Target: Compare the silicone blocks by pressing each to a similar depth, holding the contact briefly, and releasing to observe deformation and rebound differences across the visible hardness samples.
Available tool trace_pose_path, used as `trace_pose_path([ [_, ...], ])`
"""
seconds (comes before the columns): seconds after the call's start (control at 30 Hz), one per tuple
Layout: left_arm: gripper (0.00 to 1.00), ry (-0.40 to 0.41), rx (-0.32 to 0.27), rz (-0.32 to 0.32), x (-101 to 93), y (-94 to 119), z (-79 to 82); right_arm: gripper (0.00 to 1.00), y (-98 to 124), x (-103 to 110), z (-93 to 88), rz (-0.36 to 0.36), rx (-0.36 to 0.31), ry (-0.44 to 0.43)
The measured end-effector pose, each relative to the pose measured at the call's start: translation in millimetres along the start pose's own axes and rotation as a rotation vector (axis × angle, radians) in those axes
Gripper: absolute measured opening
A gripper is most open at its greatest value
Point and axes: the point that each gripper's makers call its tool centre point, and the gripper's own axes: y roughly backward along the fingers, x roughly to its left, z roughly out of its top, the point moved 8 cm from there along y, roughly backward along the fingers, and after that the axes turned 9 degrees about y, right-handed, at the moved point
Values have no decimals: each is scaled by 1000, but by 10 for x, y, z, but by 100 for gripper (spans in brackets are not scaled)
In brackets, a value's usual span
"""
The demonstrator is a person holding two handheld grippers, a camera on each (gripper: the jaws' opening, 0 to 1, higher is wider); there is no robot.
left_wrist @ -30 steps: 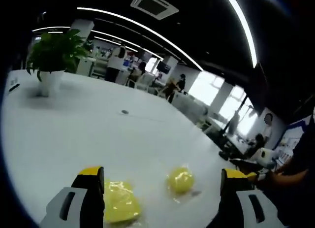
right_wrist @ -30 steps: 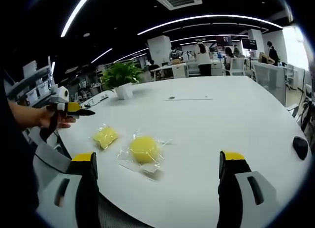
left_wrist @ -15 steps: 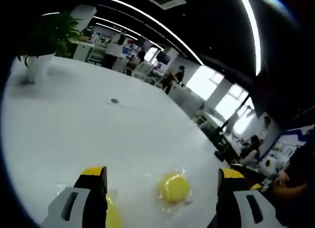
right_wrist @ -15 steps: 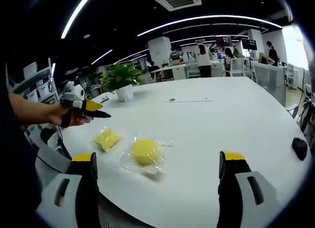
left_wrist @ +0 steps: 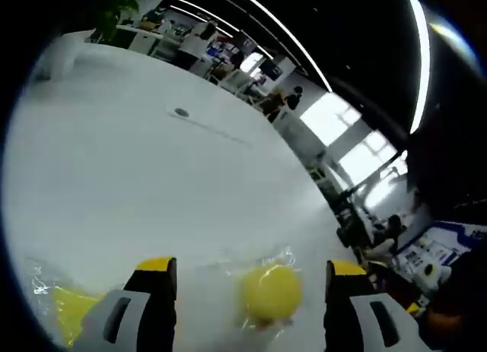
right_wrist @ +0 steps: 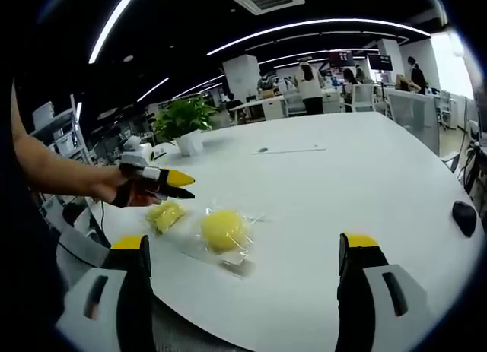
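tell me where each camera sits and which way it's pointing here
Left gripper view: rides the left gripper, tilted down at the white table; its open jaws frame the round yellow block, with the flat yellow block at lower left.
Right gripper view: rides the right gripper, held back at the table edge, looking across; a person's hand brings the left gripper in from the left above the flat block.
Shared: both bagged blocks and the table.

No legible text — signs too blurred.
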Motion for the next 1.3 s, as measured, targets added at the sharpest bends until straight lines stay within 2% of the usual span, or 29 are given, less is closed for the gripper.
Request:
trace_pose_path([
  [0.1, 77, 47, 37, 30, 51, -77, -69, 96, -1, -2, -13, 2, 6, -3],
  [0.2, 64, 84, 52, 29, 76, -134, -92, 96, -6, 6, -26, 6, 13, -3],
  [0.27, 60, 111, 49, 33, 96, -169, -93, 96, -8, 9, -34, 8, 17, -2],
  [0.33, 52, 149, 56, 37, 110, -208, -101, 96, -6, 11, -39, 8, 16, -7],
  [0.5, 33, 172, 78, 69, 157, -317, -117, 96, -7, 13, -65, 7, 25, -12],
  [0.6, 29, 175, 110, 98, 177, -370, -159, 96, -4, 16, -75, 7, 30, -12],
  [0.7, 24, 137, 84, 84, 155, -389, -145, 96, 0, 16, -82, 6, 34, -14],
  [0.77, 21, 151, 110, 87, 173, -400, -164, 96, 5, 20, -87, 8, 35, -15],
  [0.8, 16, 151, 120, 93, 183, -400, -173, 96, 9, 25, -88, 10, 36, -13],
  [0.83, 16, 172, 110, 78, 183, -404, -159, 96, 13, 32, -92, 10, 38, -11],
  [0.87, 17, 219, 128, 85, 184, -400, -169, 96, 16, 35, -96, 11, 41, -11],
  [0.93, 13, 268, 147, 59, 171, -405, -176, 96, 24, 41, -103, 13, 43, -13],
  [1.07, 12, 265, 141, 75, 209, -406, -131, 96, 30, 35, -103, 15, 48, -15],
  [1.13, 11, 298, 159, 45, 180, -418, -153, 96, 31, 29, -78, 17, 49, -11],
  [1.3, 8, 355, 162, 34, 200, -460, -164, 96, 35, -4, -10, 11, 46, 1],
])
